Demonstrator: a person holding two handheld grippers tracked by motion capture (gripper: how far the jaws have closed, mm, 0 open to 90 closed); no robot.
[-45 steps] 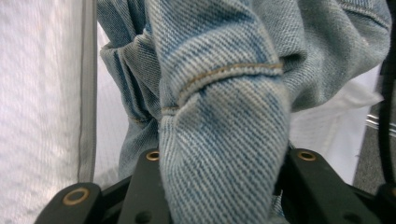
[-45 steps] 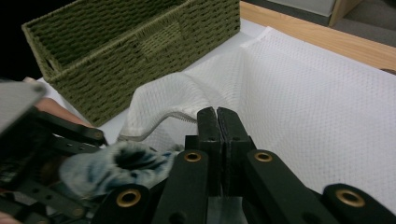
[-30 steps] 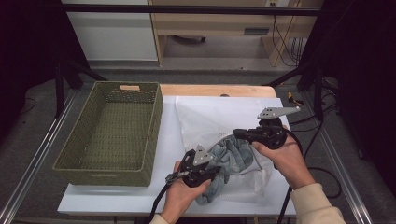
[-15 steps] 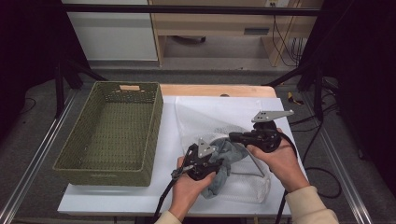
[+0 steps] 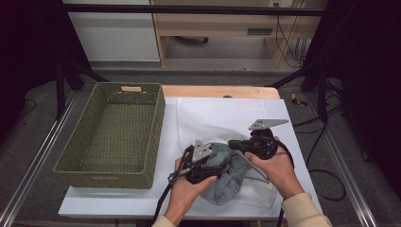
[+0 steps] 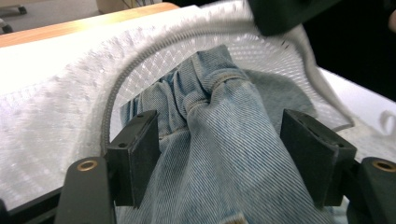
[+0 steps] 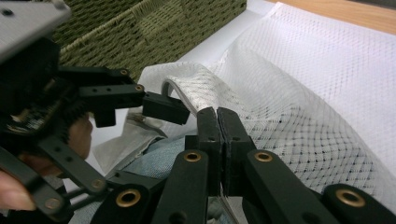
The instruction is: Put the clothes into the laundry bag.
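White bench, basket (image 5: 113, 132) at 9 o'clock: jeans (image 5: 226, 176) half inside mesh bag (image 5: 208, 118); left gripper (image 6: 219, 154) jaws just widened around denim, right gripper (image 7: 217, 135) clamped on bag rim; risk: jeans slipping back out.

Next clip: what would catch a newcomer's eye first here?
Most striking is the bunched blue denim garment at the front of the table, half inside a white mesh laundry bag. The left gripper has just been opening, its jaws now standing either side of the denim, while the right gripper is shut on the bag's edge. A big green woven basket stands to the left.
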